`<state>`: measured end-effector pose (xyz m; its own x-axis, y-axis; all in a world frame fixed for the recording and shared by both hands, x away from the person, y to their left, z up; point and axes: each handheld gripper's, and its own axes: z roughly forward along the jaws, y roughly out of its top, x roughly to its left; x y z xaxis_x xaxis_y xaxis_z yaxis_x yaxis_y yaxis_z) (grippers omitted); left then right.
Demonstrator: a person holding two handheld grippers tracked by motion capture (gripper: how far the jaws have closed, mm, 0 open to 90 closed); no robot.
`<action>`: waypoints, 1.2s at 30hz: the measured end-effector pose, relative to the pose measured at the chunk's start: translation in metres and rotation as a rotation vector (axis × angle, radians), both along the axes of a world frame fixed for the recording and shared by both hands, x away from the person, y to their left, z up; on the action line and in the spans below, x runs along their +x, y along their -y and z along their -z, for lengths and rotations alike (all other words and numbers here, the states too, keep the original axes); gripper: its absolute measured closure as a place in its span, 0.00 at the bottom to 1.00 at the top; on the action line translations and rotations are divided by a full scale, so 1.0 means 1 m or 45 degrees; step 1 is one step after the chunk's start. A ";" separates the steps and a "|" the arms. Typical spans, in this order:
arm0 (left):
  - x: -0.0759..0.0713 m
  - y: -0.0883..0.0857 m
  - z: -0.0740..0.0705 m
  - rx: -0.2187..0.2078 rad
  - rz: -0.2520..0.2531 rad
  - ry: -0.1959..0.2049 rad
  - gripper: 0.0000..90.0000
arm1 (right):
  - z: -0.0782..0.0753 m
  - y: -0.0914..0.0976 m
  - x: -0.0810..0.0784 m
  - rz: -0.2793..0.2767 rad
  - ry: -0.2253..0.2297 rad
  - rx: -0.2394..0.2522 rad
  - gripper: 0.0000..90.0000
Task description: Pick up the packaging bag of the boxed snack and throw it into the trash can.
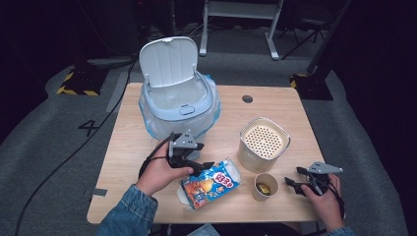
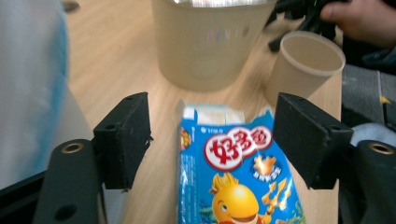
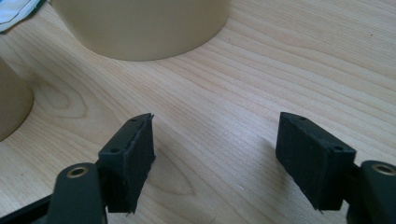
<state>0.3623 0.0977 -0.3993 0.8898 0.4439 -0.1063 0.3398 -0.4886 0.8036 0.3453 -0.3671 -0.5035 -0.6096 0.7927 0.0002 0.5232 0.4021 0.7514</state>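
Your left gripper [image 2: 212, 140]: jaws spread, straddling glossy blue snack packet [image 2: 238, 182] with cartoon fish, flat on pale woodgrain table [image 3: 261, 79]. Paper cup [image 2: 303, 60] and translucent tub [image 2: 205, 42] beyond. Your right gripper [image 3: 215, 158]: jaws apart, holding nothing.

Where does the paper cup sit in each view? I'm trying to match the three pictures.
High view: the paper cup stands near the front edge, right of the snack bag.
Left gripper view: the cup is upper right, beyond the right jaw.
Right gripper view: its side is cut off by the left edge.
Shared landmark: the beige perforated-lid container, next to the cup.
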 end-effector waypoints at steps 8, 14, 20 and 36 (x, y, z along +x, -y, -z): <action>0.012 0.010 0.042 0.085 -0.027 -0.084 0.46 | 0.000 0.000 0.000 0.000 0.000 0.000 0.32; 0.020 0.016 0.069 0.110 -0.026 -0.142 0.51 | 0.000 0.000 0.000 0.000 0.000 -0.001 0.32; 0.027 0.019 0.085 0.171 -0.051 -0.224 0.52 | 0.000 0.000 0.000 0.000 0.000 0.000 0.32; 0.027 0.008 0.073 0.075 -0.049 -0.217 0.97 | 0.000 0.000 0.000 0.000 0.000 0.000 0.32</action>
